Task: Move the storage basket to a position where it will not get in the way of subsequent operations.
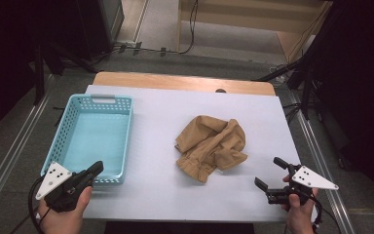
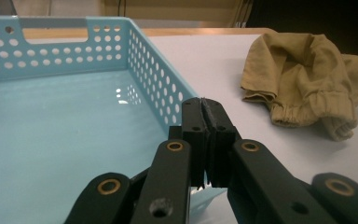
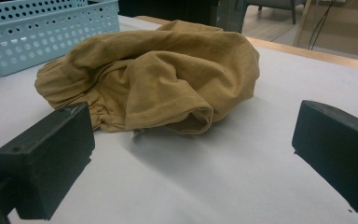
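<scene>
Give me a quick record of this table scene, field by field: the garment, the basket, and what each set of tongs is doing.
garment: tan crumpled cloth, lying loose on the white table, right of centre
basket: light blue perforated basket, nothing inside, at the table's left
left tongs: left tongs shut on nothing, at the basket's near right corner
right tongs: right tongs open, jaws wide apart, aimed at the cloth, not touching it
cloth vs basket: apart, bare table between them
</scene>
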A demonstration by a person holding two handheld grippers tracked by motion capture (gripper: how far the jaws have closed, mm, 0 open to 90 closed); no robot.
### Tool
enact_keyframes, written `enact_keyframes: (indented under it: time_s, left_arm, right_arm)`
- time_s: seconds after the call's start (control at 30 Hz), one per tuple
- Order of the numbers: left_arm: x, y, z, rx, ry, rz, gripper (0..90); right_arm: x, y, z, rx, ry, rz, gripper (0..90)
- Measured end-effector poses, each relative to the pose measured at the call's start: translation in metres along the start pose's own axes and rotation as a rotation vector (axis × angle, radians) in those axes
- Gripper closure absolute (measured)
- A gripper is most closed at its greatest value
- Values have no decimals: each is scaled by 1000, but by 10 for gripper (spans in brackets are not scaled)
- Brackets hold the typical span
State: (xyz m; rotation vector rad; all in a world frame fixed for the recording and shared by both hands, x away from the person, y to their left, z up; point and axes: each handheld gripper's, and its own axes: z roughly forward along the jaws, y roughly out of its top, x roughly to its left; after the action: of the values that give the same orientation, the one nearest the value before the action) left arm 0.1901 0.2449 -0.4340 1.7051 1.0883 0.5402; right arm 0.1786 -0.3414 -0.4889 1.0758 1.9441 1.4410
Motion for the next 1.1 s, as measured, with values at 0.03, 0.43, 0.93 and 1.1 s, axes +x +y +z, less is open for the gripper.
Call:
enact_keyframes:
  time_s: [0.03,0.43,0.93,1.1]
  left_arm:
    - [1,-1,-1,1,3,-1,895]
    - [8,-20,-23,10,13,-26,899]
    - [20,-50,-23,46,19,-77,899]
    - [31,-60,-21,55,30,-100,899]
  right_arm:
    - [0,0,0,0,0,0,0]
    - [0,0,0,3,0,1,0]
    - [1,-1,2,8,1,4,0]
    - [2,-1,2,10,-15,-10,0]
